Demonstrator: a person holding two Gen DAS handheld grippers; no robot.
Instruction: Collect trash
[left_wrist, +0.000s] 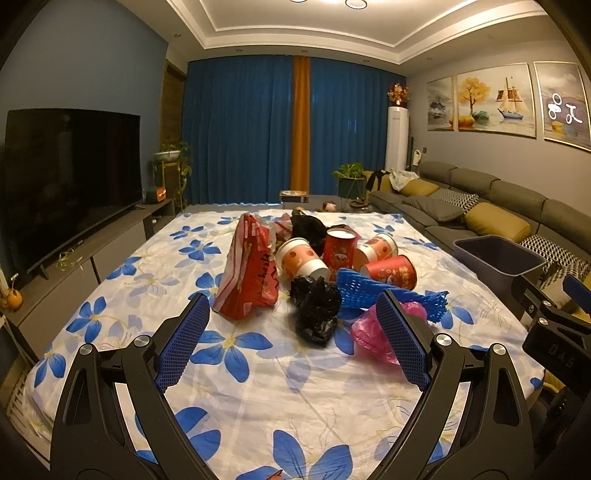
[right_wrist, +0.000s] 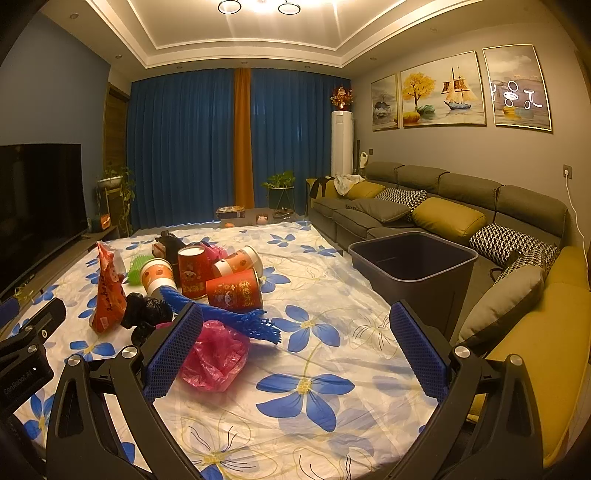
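Both grippers hover above the floral cloth (left_wrist: 258, 398) covering the table, each with fingers spread wide and nothing between them. Left gripper (left_wrist: 291, 339) points forward and slightly down at the trash pile; blue pads angle outward in a V. Right pad (left_wrist: 402, 343) overlaps the pink plastic bag (left_wrist: 364, 332) in view, contact cannot be told. Right gripper (right_wrist: 295, 350) sits lower right of the pile, aimed across the cloth, left pad (right_wrist: 173, 350) just beside the pink bag on that side. Part of the right gripper's body shows at the right edge of the left wrist view, so the two tools are side by side, near each other.

Trash is bunched mid-table: crumpled black bag (left_wrist: 316, 308) nearest the left gripper, red snack bag (left_wrist: 247, 273) standing tilted to its left, blue foam net (left_wrist: 369, 291) lying across to the right, touching the pink bag. Behind them paper cups: one orange-white cup (left_wrist: 301, 260) on its side, one red cup (left_wrist: 340, 247) upright, one red cup (left_wrist: 391, 271) on its side over the net, another orange cup (left_wrist: 376, 247) tipped behind. Green foam net (right_wrist: 138, 271) shows behind the snack bag in the right wrist view.

Dark bin (right_wrist: 413, 269) stands past the table's right edge, next to the sofa (right_wrist: 461, 206), open top, inside looks empty.
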